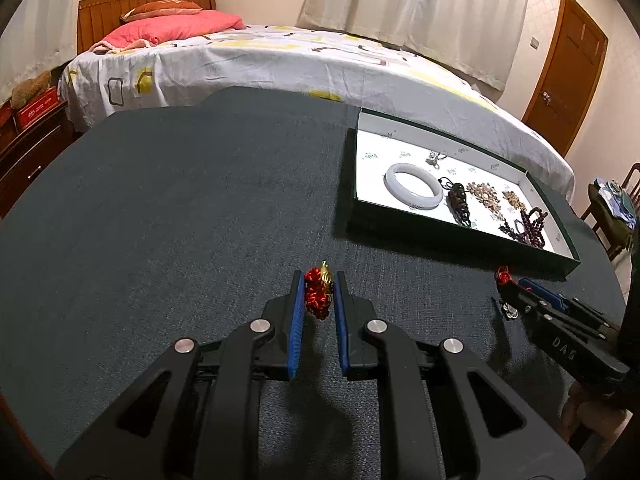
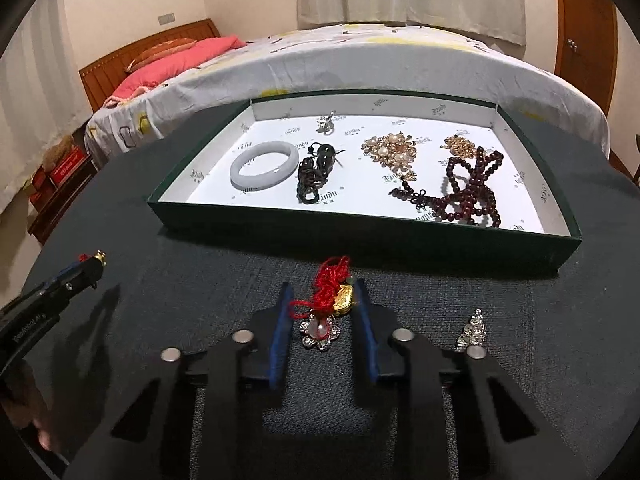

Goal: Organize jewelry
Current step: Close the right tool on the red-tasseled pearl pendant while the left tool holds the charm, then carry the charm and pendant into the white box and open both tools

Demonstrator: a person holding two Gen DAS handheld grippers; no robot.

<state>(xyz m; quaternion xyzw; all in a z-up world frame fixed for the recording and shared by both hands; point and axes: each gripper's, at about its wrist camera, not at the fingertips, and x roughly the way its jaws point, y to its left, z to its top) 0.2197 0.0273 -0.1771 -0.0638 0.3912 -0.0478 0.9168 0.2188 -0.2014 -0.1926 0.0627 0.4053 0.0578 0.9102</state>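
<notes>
Left gripper (image 1: pixel 319 280): blue-padded fingers closed in on a red knotted cord with a small gold charm (image 1: pixel 319 289), which sits pinched between them above the dark grey felt table cover (image 1: pixel 180 208).
Right gripper (image 2: pixel 323 290): jaws well apart, straddling a second red cord with a gold ingot charm (image 2: pixel 338 294); whether the pads touch it, I cannot tell.
Flower brooch: a rhinestone flower brooch with a pale pink centre (image 2: pixel 319 332) lies on the cover between the right fingers, just behind the cord.
Silver brooch: a sparkly silver brooch (image 2: pixel 472 328) lies on the cover beside the right finger.
Box: a shallow dark green tray lined in white printed paper (image 2: pixel 360 224) stands beyond both grippers.
Inside it: a pale jade bangle (image 2: pixel 264 164), a dark green pendant on braided cord (image 2: pixel 316 172), gold-and-pearl brooches (image 2: pixel 390 150), a dark red bead string (image 2: pixel 468 192).
Behind: a bed with a patterned sheet (image 1: pixel 280 60).
</notes>
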